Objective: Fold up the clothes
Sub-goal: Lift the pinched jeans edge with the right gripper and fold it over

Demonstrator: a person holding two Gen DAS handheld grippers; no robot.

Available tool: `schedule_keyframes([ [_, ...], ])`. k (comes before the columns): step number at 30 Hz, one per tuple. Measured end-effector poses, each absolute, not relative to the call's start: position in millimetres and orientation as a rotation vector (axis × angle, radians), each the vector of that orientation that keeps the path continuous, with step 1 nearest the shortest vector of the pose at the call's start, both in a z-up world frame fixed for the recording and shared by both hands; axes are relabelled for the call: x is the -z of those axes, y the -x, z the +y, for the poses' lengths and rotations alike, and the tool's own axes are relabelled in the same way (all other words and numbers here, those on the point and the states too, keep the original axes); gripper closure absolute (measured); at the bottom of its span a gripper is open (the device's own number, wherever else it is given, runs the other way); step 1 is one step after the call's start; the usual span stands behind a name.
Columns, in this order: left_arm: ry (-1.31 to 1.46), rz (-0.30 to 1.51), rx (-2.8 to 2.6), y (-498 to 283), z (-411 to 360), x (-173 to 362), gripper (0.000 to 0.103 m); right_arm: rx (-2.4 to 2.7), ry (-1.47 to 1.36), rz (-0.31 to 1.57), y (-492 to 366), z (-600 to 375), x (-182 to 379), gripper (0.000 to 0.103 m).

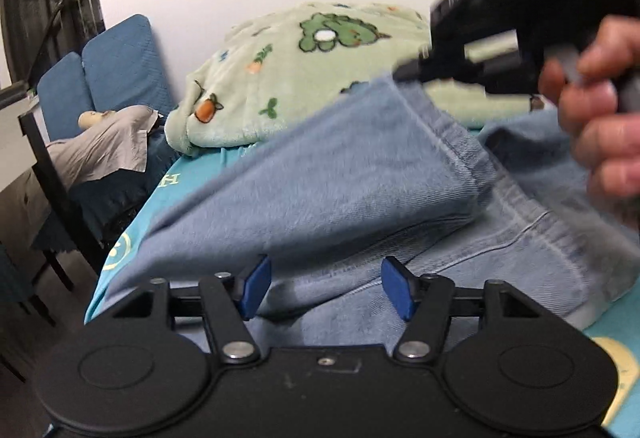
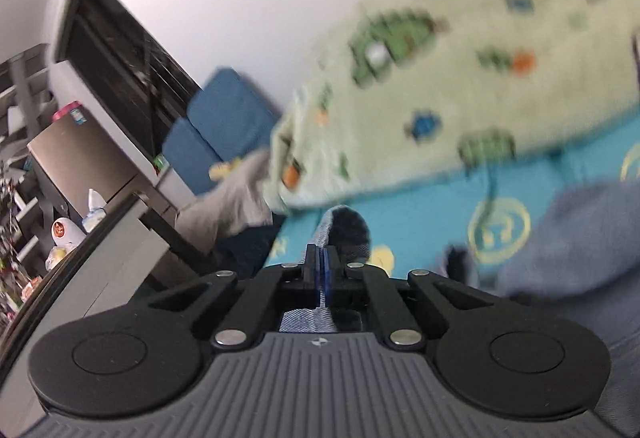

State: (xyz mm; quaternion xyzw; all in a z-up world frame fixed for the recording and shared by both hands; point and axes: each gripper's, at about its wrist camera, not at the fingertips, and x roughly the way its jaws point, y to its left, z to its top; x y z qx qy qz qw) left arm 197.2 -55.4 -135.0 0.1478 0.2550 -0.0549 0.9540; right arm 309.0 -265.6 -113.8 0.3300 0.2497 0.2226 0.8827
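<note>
Far left, 9 o'clock: grey crumpled cloth point(image 1: 108, 145) on the dark blue cushioned seat point(image 1: 116, 65); off the work area; leave alone.
Left gripper point(image 1: 326, 288): low at 6 o'clock of its own view; blue pads point(image 1: 256, 288) spread apart, nothing between them; it hovers just over the near fold of the denim.
Jeans: light blue denim jeans point(image 1: 360, 173) lie across the turquoise printed bedsheet point(image 1: 168, 185); one leg end is lifted toward 1 o'clock, the hem raised off the rest of the garment.
Backdrop, 12 o'clock: pale green fleece blanket with cartoon print point(image 1: 304, 69) heaped behind; near the raised hem, so a wide swing could snag it.
Right gripper point(image 2: 322, 270): pads pressed together on the denim edge; a person's hand point(image 1: 600, 117) at 3 o'clock holds it.
Judged step: carrying the leg over to make a fold.
Doing it well: keep the pinch firm; carry the hem low and level; let the free pads pin the crease line; match hem to edge before letting go; blur suggests speed, so ease off.
</note>
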Motion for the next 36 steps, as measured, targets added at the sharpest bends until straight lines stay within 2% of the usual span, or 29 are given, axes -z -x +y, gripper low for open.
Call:
schedule_keyframes([
  [4, -0.337, 0.568, 0.18, -211.9, -56.6, 138.0, 0.044, -0.426, -0.77, 0.662, -330.2, -271.6, 154.8, 0.101],
  [6, -0.373, 0.598, 0.211, -220.2, -58.6, 138.9, 0.044, -0.444, -0.764, 0.663, -334.1, -271.7, 156.3, 0.1],
  [10, -0.462, 0.586, 0.249, -224.8, -63.4, 147.2, 0.043, -0.499, -0.731, 0.616, -341.1, -269.1, 154.1, 0.092],
  [11, -0.466, 0.59, 0.249, -226.9, -64.2, 150.3, 0.044, -0.516, -0.733, 0.616, -343.6, -268.6, 156.8, 0.084],
  [12, -0.455, 0.605, 0.256, -229.3, -64.2, 152.1, 0.051, -0.533, -0.737, 0.615, -345.9, -268.1, 159.7, 0.074],
  [14, -0.427, 0.625, 0.271, -229.1, -64.4, 152.0, 0.068, -0.556, -0.75, 0.611, -348.7, -267.1, 165.9, 0.067],
  [15, -0.434, 0.626, 0.273, -228.7, -65.8, 151.7, 0.082, -0.55, -0.746, 0.609, -346.9, -266.3, 164.2, 0.067],
  [16, -0.452, 0.625, 0.28, -226.8, -68.2, 152.2, 0.09, -0.544, -0.742, 0.607, -345.1, -265.6, 162.4, 0.067],
  [17, -0.469, 0.618, 0.283, -224.1, -70.1, 152.9, 0.092, -0.538, -0.738, 0.604, -343.4, -264.8, 160.7, 0.069],
  [19, -0.462, 0.606, 0.281, -219.4, -69.9, 152.7, 0.102, -0.525, -0.73, 0.6, -339.8, -263.3, 157.2, 0.083],
  [20, -0.441, 0.603, 0.281, -217.8, -68.1, 150.5, 0.102, -0.519, -0.726, 0.597, -338.0, -262.5, 155.5, 0.1],
  [25, -0.368, 0.552, 0.318, -197.7, -59.7, 125.0, 0.103, -0.489, -0.705, 0.582, -328.5, -258.6, 145.6, 0.101],
  [32, -0.283, 0.488, 0.422, -156.2, -48.3, 80.2, 0.103, -0.452, -0.603, 0.441, -288.8, -257.5, 71.8, 0.101],
  [36, -0.257, 0.543, 0.47, -144.6, -49.5, 76.6, 0.103, -0.352, -0.521, 0.502, -288.3, -264.2, 78.5, 0.102],
])
